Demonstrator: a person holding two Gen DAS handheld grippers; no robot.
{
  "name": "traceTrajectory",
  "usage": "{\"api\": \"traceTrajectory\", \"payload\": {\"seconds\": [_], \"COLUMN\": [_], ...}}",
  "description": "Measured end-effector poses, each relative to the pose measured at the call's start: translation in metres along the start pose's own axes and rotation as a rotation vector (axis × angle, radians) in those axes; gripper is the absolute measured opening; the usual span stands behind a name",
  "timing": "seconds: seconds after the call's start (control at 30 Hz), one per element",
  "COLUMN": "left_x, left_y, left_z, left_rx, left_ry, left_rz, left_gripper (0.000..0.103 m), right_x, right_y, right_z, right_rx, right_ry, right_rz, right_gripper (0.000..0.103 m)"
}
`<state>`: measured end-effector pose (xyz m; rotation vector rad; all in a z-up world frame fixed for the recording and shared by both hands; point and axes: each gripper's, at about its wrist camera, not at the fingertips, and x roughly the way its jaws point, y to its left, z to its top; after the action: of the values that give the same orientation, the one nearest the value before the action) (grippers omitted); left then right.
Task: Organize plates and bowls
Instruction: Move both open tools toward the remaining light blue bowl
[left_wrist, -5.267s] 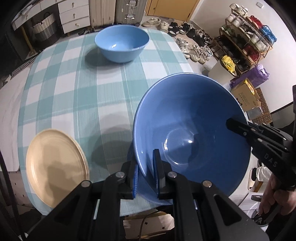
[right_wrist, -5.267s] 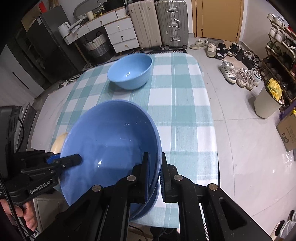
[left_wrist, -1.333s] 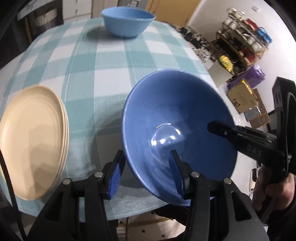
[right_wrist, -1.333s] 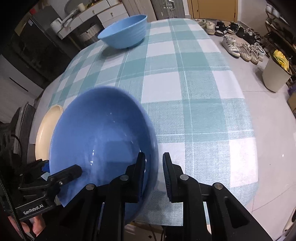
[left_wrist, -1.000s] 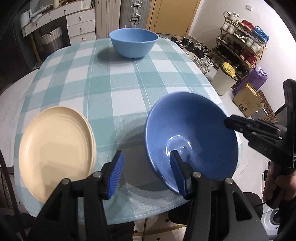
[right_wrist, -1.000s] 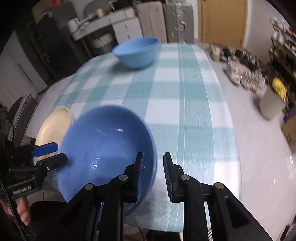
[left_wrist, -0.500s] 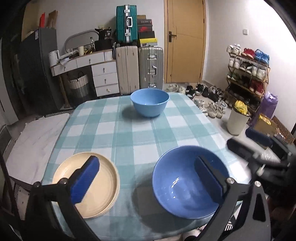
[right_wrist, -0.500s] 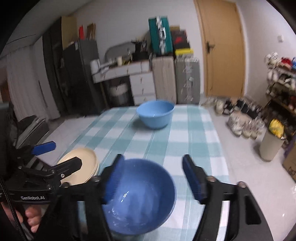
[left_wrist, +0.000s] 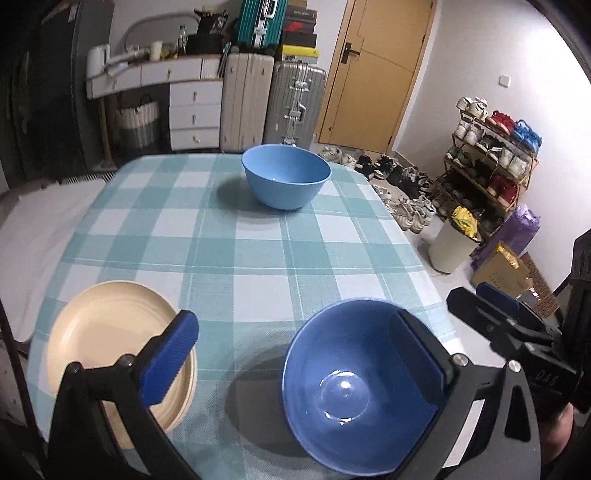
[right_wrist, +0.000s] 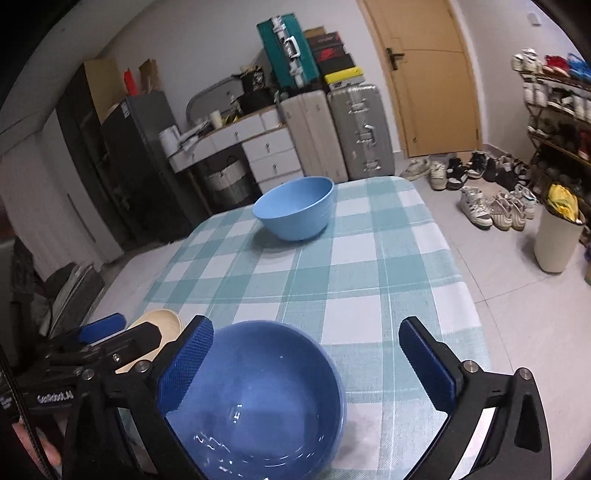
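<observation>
**Bowl released at near edge, both grippers wide and clear**

Left wrist view: your left gripper stands wide open with nothing clamped. Its jaws opened within the last second. The dark blue bowl sits on the checked tablecloth at the near right corner, and it only overlaps the right finger in the picture; no pad presses on it. A second ago that same finger was inside the bowl with the rim between the pads, and five seconds ago you had it pinched in the air. The stack of cream plates lies at the near left, behind the left finger. The light blue bowl stands at the far end, well apart from both. You can see the right gripper off the table's right edge.

Right wrist view: your right gripper is wide too, and its jaws have just been opening. The dark blue bowl sits below and between the fingers, nearer the left one, touched by neither as far as I can tell. The cream plates peek out behind the left gripper. The light blue bowl is where it was.

Meaning: the two-handed carry looks finished and the dark bowl is placed. I judge two bowls remain unstacked, so nesting them is probably your next job. Watch the dark bowl; it sits close to the table edge.
</observation>
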<state>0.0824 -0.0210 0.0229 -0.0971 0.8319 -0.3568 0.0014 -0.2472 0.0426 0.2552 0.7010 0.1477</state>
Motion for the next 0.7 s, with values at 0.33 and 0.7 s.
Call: {"api": "traceTrajectory", "payload": {"seconds": [0.33,0.7], "left_x": [0.045,0.142], "left_y": [0.034,0.100], "left_z": [0.060,0.135], "left_rx": [-0.070,-0.282], "left_ry": [0.171,0.288], "left_rz": [0.066,0.105], "left_gripper": [0.103,0.103], "right_x": [0.003,0.058], "right_y": [0.008,0.046], "right_z": [0.065,0.103], "right_rx": [-0.018,-0.235], "right_ry": [-0.058,-0.014], "right_rz": [0.040,-0.073], "right_gripper": [0.102,0.102]}}
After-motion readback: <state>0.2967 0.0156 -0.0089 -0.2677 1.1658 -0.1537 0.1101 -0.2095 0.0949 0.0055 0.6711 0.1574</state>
